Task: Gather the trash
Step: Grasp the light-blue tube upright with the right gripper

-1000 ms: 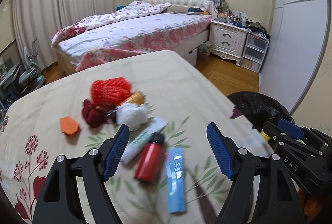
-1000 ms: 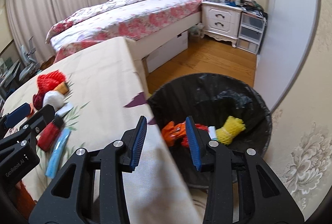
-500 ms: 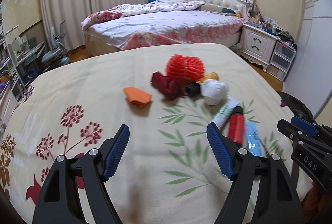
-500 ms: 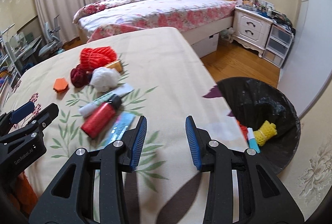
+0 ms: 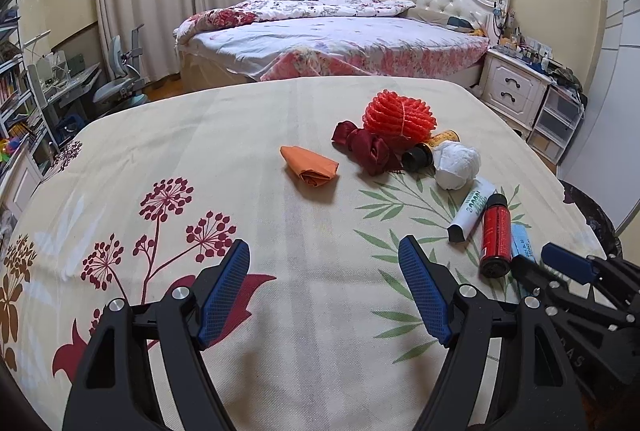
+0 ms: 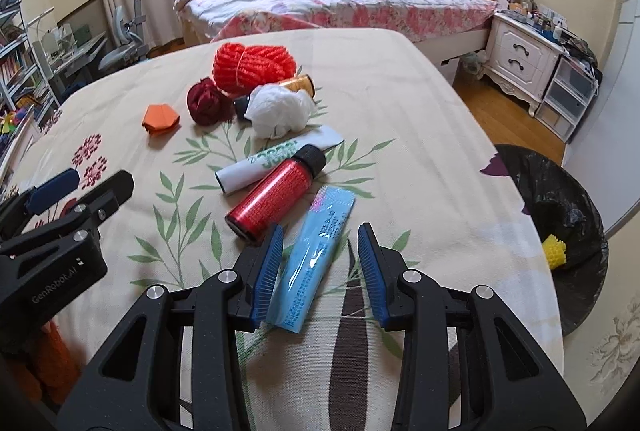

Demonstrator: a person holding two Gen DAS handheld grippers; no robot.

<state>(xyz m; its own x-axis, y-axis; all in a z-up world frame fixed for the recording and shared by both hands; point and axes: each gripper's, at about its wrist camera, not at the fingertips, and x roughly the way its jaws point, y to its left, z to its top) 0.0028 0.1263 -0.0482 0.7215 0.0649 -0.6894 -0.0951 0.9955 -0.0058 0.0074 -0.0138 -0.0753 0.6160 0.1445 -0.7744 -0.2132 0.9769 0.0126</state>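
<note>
Trash lies on the floral tablecloth: a red mesh ball [image 6: 252, 65], dark red fabric roses [image 6: 206, 101], an orange folded paper [image 6: 160, 117], a white crumpled wad [image 6: 280, 109], a white tube [image 6: 276, 159], a red bottle [image 6: 276, 191] and a light blue packet [image 6: 320, 247]. My right gripper [image 6: 322, 271] is open and straddles the near end of the blue packet, its pads apart from it. My left gripper [image 5: 324, 271] hangs wide open over bare cloth, left of the red bottle [image 5: 496, 237] and nearer than the orange paper [image 5: 310, 167].
A black-lined bin [image 6: 560, 223] stands off the table's right edge with a yellow mesh piece [image 6: 554, 251] inside. An amber bottle [image 6: 296, 85] lies behind the white wad. A bed [image 5: 340, 43] and a nightstand [image 5: 516, 87] stand beyond the table.
Both grippers have swung left, away from the bin. The right one now sits over the blue packet; the left one has passed the trash pile to bare cloth.
</note>
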